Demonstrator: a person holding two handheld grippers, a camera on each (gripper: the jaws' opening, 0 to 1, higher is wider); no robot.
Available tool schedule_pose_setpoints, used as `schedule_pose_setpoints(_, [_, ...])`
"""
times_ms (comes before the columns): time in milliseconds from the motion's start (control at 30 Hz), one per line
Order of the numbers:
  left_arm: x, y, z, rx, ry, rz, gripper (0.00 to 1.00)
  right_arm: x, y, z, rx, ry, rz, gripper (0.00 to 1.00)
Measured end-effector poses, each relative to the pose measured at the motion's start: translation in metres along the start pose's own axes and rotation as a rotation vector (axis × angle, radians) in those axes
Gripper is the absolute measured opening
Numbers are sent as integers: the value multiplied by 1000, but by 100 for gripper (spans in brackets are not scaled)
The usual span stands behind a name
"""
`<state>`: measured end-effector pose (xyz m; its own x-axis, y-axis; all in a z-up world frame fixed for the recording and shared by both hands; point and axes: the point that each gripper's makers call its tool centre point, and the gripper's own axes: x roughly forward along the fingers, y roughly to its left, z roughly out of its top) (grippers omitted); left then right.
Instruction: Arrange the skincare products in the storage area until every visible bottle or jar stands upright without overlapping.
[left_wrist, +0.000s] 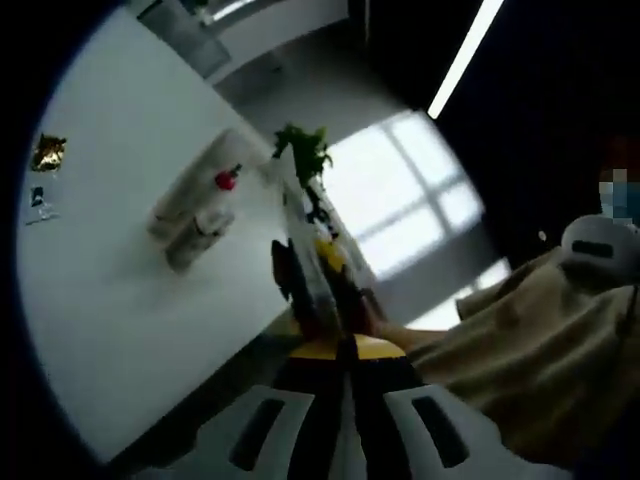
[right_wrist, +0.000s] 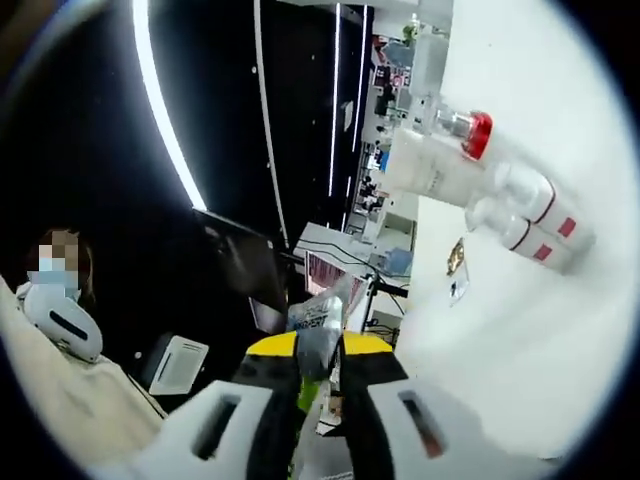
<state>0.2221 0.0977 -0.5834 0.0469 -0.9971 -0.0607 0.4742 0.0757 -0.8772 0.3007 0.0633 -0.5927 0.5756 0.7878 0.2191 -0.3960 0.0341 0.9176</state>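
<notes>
Skincare bottles (right_wrist: 500, 190): clustered mid-tabletop (right_wrist: 520, 330), apparently lying over; uprighting remains. Your left gripper (left_wrist: 345, 345) pinches a clear packet (left_wrist: 310, 270); your right gripper (right_wrist: 320, 385) pinches a packet (right_wrist: 318, 325).

Bottle (right_wrist: 530, 215) labels seem too blurred to read.
</notes>
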Motion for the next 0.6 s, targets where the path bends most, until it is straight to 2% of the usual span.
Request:
schedule_pose_setpoints(100, [-1, 3, -1, -6, 3, 12, 0, -1, 3, 0, 15, -10, 11, 5])
schedule_pose_setpoints(167, [-3, 11, 1, -8, -17, 43, 0, -2, 7, 5, 14, -37, 25, 2])
schedule_pose_setpoints(233, [-5, 18, 7, 3, -55, 67, 0, -1, 11, 10, 50, -66, 39, 1])
schedule_pose_setpoints(267, [-5, 19, 14, 40, -97, 70, 0, -1, 11, 12, 42, -78, 32, 1])
schedule_pose_setpoints(333, [-7, 24, 21, 86, -137, 96, 4, 1, 15, 16, 52, -105, 36, 1])
schedule_pose_setpoints(467, [-6, 27, 21, 62, -155, 98, 15, 1, 18, 21, 75, -131, 47, 1])
schedule_pose_setpoints(600, [-4, 33, 12, 47, -147, 112, 16, 0, 16, 25, 96, -150, 46, 1])
